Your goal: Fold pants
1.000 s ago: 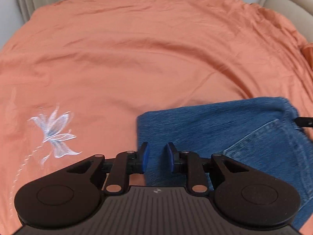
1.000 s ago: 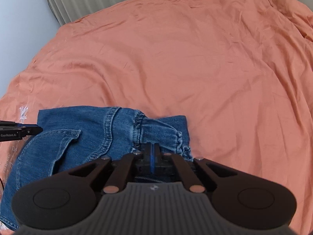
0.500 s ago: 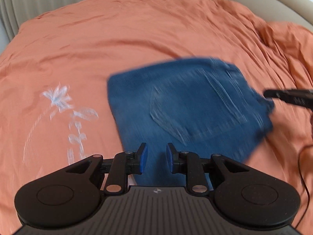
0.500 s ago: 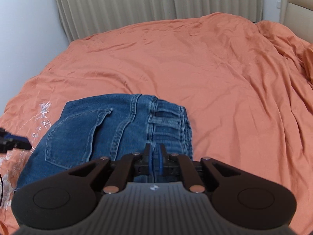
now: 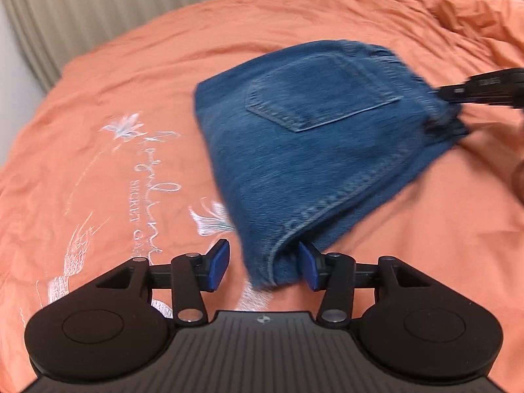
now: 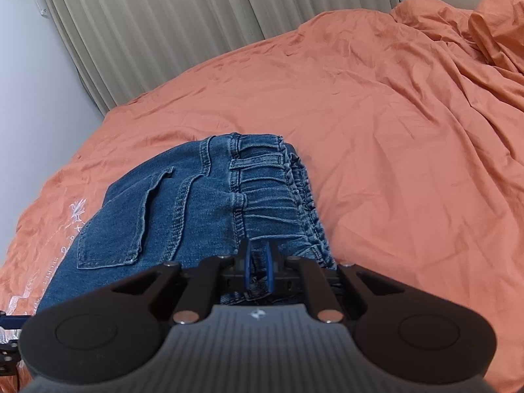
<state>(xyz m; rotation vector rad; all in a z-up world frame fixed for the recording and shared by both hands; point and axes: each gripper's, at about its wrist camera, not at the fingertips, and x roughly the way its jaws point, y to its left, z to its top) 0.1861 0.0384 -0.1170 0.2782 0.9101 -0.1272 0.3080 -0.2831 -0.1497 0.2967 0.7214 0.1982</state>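
Observation:
Folded blue jeans point(image 5: 314, 137) are held up off the orange bedspread point(image 5: 98, 104), back pocket facing up. My left gripper point(image 5: 263, 270) is open, its blue pads wide apart, with the lower corner of the jeans hanging between them next to the right pad. My right gripper point(image 6: 258, 267) is shut on the elastic waistband of the jeans point(image 6: 196, 203). It also shows in the left wrist view point(image 5: 475, 90), gripping the far right edge of the jeans.
The orange bedspread point(image 6: 376, 131) covers the whole bed, with white embroidery point(image 5: 147, 177) at the left and rumpled folds point(image 6: 484, 42) at the far right. Beige curtains point(image 6: 196, 16) and a white wall point(image 6: 29, 82) stand behind the bed.
The jeans have been lifted off the bed and swung up. My left gripper has opened wider and let go of the corner. My right gripper stays shut on the waistband.

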